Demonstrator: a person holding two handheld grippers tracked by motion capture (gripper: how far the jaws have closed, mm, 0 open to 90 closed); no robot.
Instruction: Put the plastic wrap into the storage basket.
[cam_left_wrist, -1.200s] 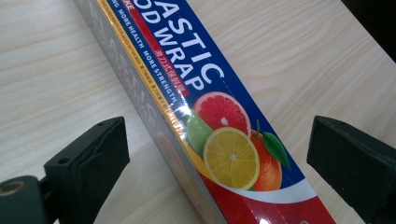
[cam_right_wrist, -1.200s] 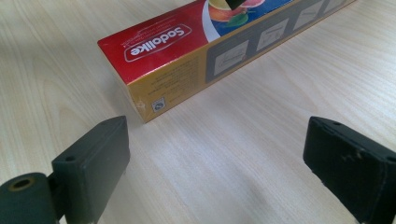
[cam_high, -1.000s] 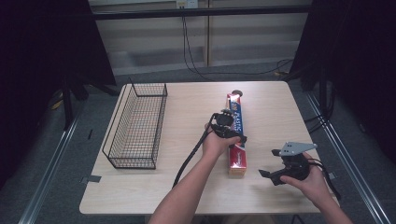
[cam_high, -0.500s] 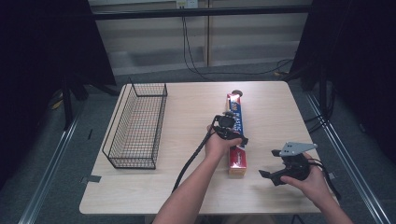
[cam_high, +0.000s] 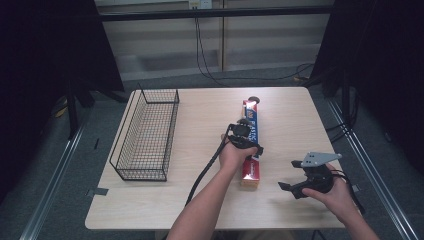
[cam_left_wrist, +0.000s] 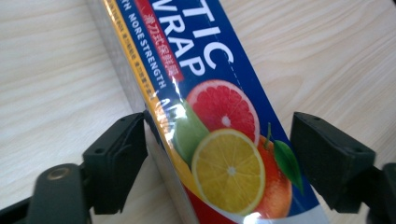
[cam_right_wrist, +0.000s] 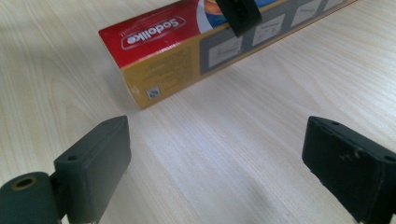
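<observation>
Left gripper (cam_left_wrist: 215, 154) spread astride the wrap box (cam_left_wrist: 205, 121), one finger at its edge; right gripper (cam_right_wrist: 219, 163) spread wide over bare surface (cam_right_wrist: 243, 135).

light: bright tabletop (cam_high: 165, 197), dark surround — glare: glossy wrap box (cam_left_wrist: 219, 121) | focus: gripper views sharp

The box (cam_left_wrist: 219, 140) carries white letters "TIC WRAP" on its blue top face, with "MORE STRENGTH" in small white print along the blue edge strip. Its red end (cam_right_wrist: 154, 35) reads "Sodolike". Small print on its yellow side is too fine to read.
</observation>
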